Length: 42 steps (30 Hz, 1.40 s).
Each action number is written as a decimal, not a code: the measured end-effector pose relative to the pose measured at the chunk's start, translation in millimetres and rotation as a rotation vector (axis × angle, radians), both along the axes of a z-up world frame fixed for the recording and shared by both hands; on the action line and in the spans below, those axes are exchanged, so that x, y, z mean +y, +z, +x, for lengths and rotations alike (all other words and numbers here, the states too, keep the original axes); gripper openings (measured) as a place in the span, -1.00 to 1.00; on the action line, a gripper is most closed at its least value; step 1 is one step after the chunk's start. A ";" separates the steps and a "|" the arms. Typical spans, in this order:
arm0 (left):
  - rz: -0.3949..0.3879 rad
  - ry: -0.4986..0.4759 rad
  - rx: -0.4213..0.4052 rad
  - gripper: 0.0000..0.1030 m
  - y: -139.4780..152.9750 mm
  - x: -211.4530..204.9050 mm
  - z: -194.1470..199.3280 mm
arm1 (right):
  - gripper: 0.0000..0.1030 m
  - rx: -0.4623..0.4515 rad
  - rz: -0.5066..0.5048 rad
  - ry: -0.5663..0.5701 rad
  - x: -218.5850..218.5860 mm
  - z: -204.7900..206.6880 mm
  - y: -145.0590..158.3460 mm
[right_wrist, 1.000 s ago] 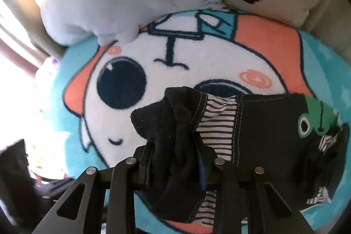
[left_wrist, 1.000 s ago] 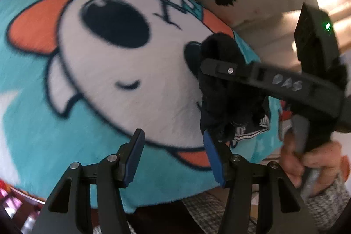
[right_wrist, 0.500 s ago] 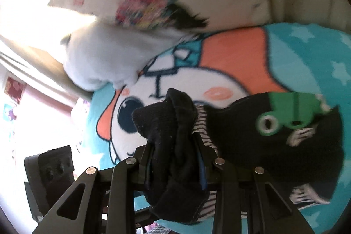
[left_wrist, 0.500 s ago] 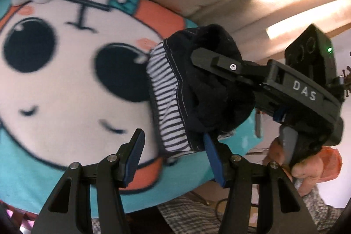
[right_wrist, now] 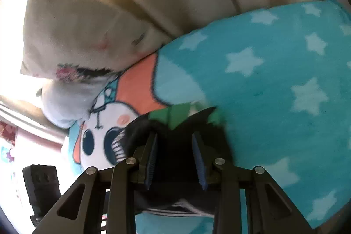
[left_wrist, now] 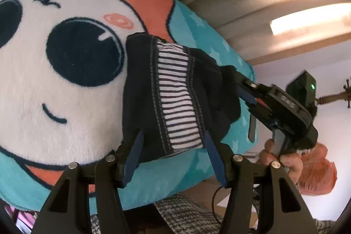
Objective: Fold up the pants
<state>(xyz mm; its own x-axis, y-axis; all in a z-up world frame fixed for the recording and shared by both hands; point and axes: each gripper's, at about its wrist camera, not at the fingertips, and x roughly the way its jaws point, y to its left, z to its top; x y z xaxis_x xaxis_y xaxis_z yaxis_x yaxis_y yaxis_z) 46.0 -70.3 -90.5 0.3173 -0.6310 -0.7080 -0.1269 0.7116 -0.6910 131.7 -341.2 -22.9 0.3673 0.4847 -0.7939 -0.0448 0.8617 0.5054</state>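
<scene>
The small black pants (left_wrist: 175,98), with a black-and-white striped panel and a green patch (right_wrist: 175,113), lie on the turquoise cartoon blanket (left_wrist: 65,58). My left gripper (left_wrist: 173,155) is open, its blue pads either side of the pants' near edge. My right gripper (right_wrist: 175,159) has black fabric of the pants between its pads; it also shows in the left wrist view (left_wrist: 248,93), gripping the pants' right end. Its jaws stand a little wider than before, so whether the grip still holds is unclear.
Cream pillows (right_wrist: 83,21) and a white cushion (right_wrist: 63,100) lie at the head of the blanket. A beige padded headboard (left_wrist: 263,3) runs behind. The blanket's starred part (right_wrist: 285,80) spreads to the right. My hand (left_wrist: 278,159) holds the right gripper's handle.
The right gripper carried the pants' end rightward and down onto the blanket, laying them flatter; its jaws look wider. The left gripper swung right, and the pants' edge now sits between its pads.
</scene>
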 end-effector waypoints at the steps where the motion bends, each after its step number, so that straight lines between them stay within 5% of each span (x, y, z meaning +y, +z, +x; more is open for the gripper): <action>1: -0.006 0.013 0.006 0.11 -1.4 1.3 0.1 | -0.15 -0.005 0.043 0.009 -3.2 0.1 2.2; 4: -0.016 0.048 0.015 0.11 -3.0 3.7 -1.4 | 0.29 -0.024 0.091 0.047 -0.3 -1.4 5.4; 10: -0.014 0.094 0.010 0.11 0.8 10.6 -6.6 | 0.33 0.006 0.054 0.154 33.3 -8.4 -9.7; 13: -0.012 0.114 0.009 0.11 2.4 16.0 -9.2 | -0.62 0.027 0.011 0.215 49.2 -12.3 -13.7; 19: -0.001 0.141 -0.006 0.11 7.7 23.4 -4.1 | -0.75 -0.005 0.008 0.174 21.6 -18.5 -0.5; 25: 0.024 0.067 -0.025 0.11 12.2 -3.7 13.9 | -0.76 0.026 -0.036 0.118 -2.8 -20.1 -12.9; 28: 0.066 0.000 -0.021 0.11 5.3 -29.9 21.4 | -0.71 0.057 -0.080 0.100 -6.9 -18.0 -24.3; 32: 0.149 -0.032 0.050 0.11 -20.4 -51.7 26.3 | -0.12 0.081 -0.102 0.054 -19.1 -13.8 -27.5; 38: 0.144 -0.006 0.054 0.19 -21.4 -51.9 27.9 | -0.12 -0.063 0.084 -0.012 -47.7 -12.8 19.5; 42: 0.145 0.001 0.052 0.21 -20.9 -52.8 26.7 | -0.12 -0.031 0.170 0.083 -28.9 -12.6 17.0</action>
